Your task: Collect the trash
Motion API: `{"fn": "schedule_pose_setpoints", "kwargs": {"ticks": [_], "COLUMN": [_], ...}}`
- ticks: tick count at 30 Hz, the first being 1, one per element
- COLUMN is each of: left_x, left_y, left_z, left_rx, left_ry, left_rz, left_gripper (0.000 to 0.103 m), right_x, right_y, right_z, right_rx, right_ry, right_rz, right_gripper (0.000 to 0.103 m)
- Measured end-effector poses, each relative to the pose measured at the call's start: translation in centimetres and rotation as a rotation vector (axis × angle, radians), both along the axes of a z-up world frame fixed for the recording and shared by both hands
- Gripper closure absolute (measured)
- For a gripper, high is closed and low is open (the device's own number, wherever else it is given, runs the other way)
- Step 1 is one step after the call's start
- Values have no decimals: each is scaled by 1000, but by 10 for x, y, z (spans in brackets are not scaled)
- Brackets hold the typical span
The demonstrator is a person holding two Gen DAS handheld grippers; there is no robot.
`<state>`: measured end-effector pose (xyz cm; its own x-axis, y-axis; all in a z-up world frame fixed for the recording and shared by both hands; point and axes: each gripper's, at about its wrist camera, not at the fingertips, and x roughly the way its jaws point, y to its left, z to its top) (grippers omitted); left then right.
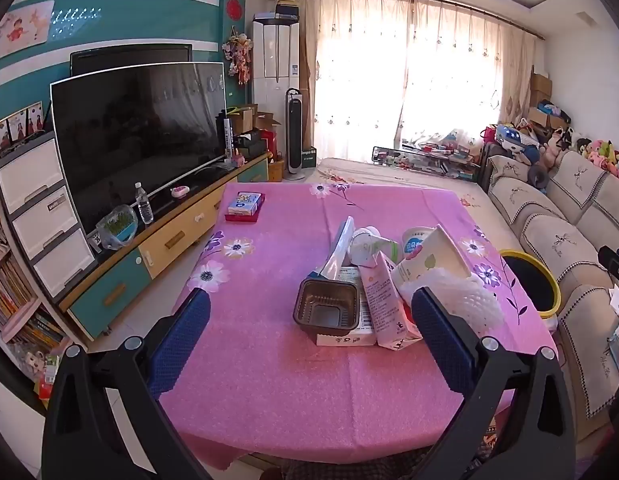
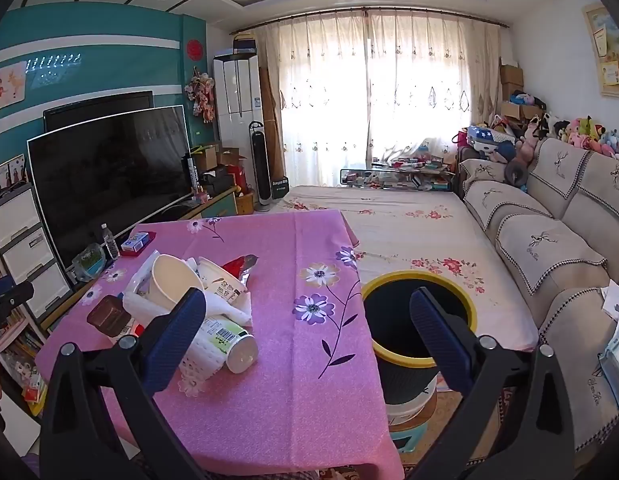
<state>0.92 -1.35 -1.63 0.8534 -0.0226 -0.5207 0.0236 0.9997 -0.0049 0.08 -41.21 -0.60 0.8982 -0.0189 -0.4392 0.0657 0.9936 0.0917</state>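
Both grippers were spread wide, holding nothing. Left gripper (image 1: pixel 309 312) framed the trash pile (image 1: pixel 381 280) at frame centre on the pink worktop (image 1: pixel 269 380). I'd have taken the brown tray (image 1: pixel 325 308) first: nearest, loose. Bin (image 2: pixel 421 316) sat lower right, between the right gripper (image 2: pixel 309 312) pads.

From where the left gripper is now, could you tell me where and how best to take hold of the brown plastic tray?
Grip the brown plastic tray by its near rim, coming from the front, slightly above. It sits open side up atop a flat white box, its thin wall exposed toward the open left gripper; the pink carton crowds its right side.
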Motion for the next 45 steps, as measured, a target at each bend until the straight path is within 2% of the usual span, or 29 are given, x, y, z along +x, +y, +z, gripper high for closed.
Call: {"fn": "schedule_pose_setpoints", "kwargs": {"ticks": [38,45], "left_x": [7,9], "left_y": [2,4], "left_z": [-3,-6], "left_rx": [-1,0], "left_ry": [17,23], "left_rz": [-1,5], "left_gripper": [4,4], "right_x": [1,9], "right_y": [-4,-1], "right_z": [-3,-18], "right_rx": [5,-10], "right_ry": [8,27], "right_rz": [1,23], "right_gripper": [6,6]}}
